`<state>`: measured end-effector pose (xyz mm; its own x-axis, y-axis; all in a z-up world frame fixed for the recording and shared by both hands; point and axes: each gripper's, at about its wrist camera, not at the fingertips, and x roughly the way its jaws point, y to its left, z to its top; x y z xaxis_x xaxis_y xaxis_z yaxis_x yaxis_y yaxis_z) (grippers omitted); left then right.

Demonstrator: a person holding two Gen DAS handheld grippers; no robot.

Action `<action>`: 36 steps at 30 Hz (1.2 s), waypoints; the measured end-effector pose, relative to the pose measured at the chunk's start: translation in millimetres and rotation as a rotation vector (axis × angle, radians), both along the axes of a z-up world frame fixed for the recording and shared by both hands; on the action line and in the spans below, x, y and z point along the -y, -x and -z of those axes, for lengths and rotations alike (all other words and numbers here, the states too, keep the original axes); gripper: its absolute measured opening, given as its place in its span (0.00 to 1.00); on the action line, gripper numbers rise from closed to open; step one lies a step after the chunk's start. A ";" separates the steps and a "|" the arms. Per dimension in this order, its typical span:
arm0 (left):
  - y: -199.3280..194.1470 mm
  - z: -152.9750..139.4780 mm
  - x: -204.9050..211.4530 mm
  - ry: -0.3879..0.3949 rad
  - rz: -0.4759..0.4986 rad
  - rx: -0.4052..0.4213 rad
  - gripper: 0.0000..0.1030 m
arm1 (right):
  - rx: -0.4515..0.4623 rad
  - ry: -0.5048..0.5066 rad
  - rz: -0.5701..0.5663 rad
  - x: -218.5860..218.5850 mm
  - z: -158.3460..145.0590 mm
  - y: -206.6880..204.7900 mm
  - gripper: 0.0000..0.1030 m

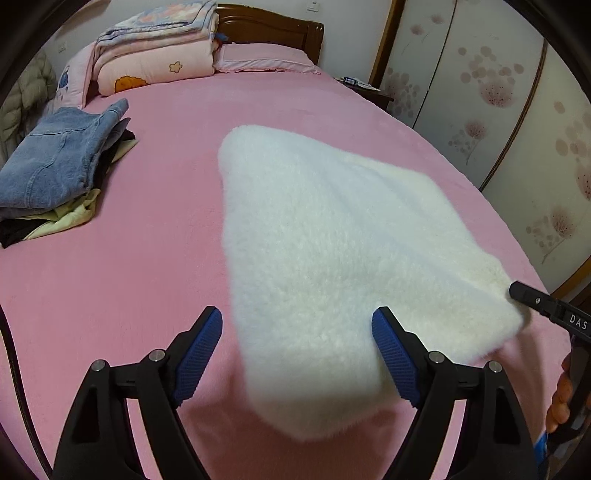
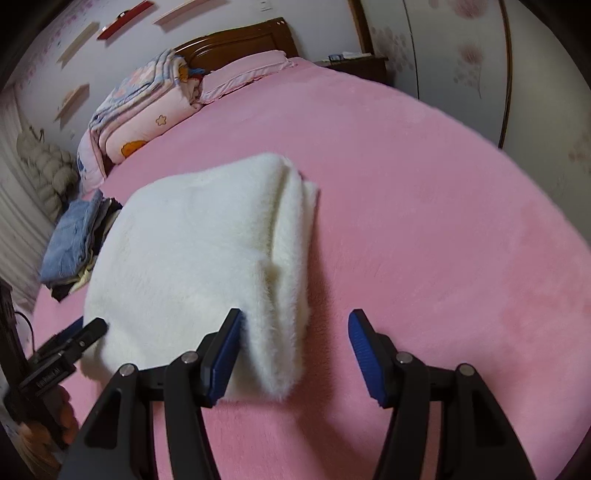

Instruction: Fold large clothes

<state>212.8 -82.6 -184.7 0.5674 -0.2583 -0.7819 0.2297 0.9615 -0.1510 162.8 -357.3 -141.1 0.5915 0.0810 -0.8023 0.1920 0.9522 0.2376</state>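
We see a pink bed (image 1: 147, 280) with stacked quilts (image 1: 155, 55) and a pillow (image 1: 258, 59) by the wooden headboard (image 1: 273, 26).

Fluffy white garment (image 1: 332, 236) lies folded on the pink bed (image 1: 110, 295).

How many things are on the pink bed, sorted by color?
White: 1, the folded fluffy garment
Blue: 1, the denim piece topping the clothes pile
Pink: 2, the folded quilt and the pillow
Total: 4
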 end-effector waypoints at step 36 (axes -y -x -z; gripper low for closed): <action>-111.9 15.2 0.9 0.168 0.086 -0.308 0.99 | -0.237 -0.202 -0.186 9.5 22.7 -125.4 0.66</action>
